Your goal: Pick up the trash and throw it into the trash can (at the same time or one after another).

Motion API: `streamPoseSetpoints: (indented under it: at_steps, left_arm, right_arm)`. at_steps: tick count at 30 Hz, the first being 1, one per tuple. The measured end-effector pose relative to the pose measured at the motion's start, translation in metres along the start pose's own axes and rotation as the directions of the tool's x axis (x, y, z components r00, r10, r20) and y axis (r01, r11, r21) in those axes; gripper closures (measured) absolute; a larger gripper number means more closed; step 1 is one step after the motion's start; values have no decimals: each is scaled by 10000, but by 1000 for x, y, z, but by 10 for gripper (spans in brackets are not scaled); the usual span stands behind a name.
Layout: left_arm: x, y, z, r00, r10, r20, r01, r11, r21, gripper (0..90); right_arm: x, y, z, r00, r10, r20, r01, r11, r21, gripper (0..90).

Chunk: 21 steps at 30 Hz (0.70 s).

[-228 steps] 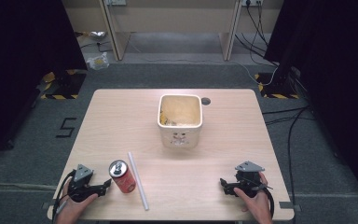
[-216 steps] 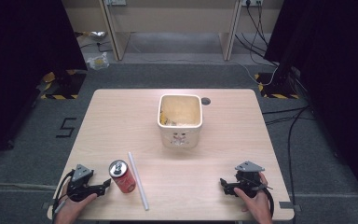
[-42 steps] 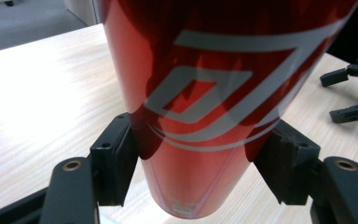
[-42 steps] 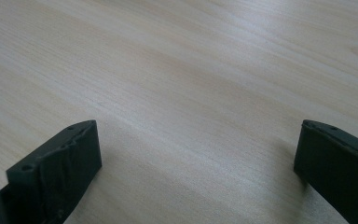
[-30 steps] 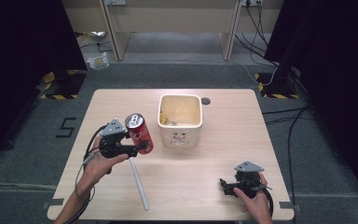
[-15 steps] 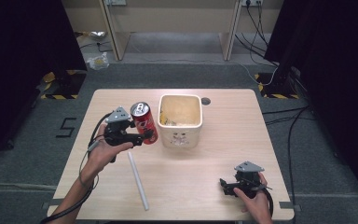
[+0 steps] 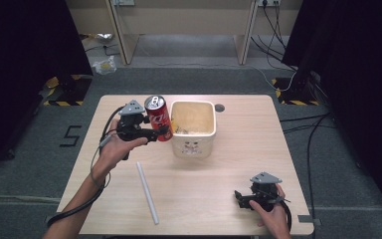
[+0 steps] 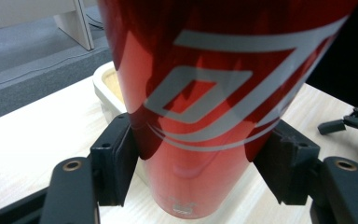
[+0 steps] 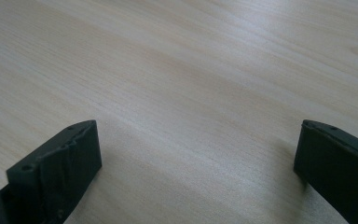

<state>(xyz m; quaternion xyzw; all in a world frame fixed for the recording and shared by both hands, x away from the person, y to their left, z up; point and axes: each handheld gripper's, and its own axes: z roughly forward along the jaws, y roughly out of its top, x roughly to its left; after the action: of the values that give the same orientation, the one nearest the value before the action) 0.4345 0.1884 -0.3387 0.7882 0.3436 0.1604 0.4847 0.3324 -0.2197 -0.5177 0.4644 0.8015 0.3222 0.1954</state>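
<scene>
A red drink can (image 7: 158,118) with white lettering hangs in the air just left of a cream square bin (image 7: 193,148). My left gripper (image 7: 155,133) is shut on the can, and in the left gripper view both black pads (image 8: 117,158) press on the can's (image 8: 205,116) sides with the bin's rim (image 8: 103,84) behind it. The can leans slightly, its silver top toward the far side. My right gripper (image 7: 239,199) rests on the table near the front right corner. Its jaws stand wide apart over bare wood in the right gripper view, fingertips (image 9: 74,154) holding nothing.
A white tube (image 7: 147,191) lies on the wooden table (image 7: 243,144) in front of the bin. A round grey cable hole (image 7: 220,107) sits behind the bin. Yellowish scraps lie inside the bin. Cables and desk legs stand on the floor beyond the table.
The left gripper has lifted the can from the table's front left and carried it up and toward the bin; over the last second it moved farther and higher. The right gripper stayed still.
</scene>
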Motion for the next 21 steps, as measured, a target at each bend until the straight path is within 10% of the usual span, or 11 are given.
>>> streamPoseSetpoints:
  at_steps: [21]
  left_arm:
    - [11, 31, 44, 9998, -155, -146, 156, 9998, 82, 340]
  right_arm:
    - [0, 0, 0, 10000, -73, -38, 73, 10000, 2, 9]
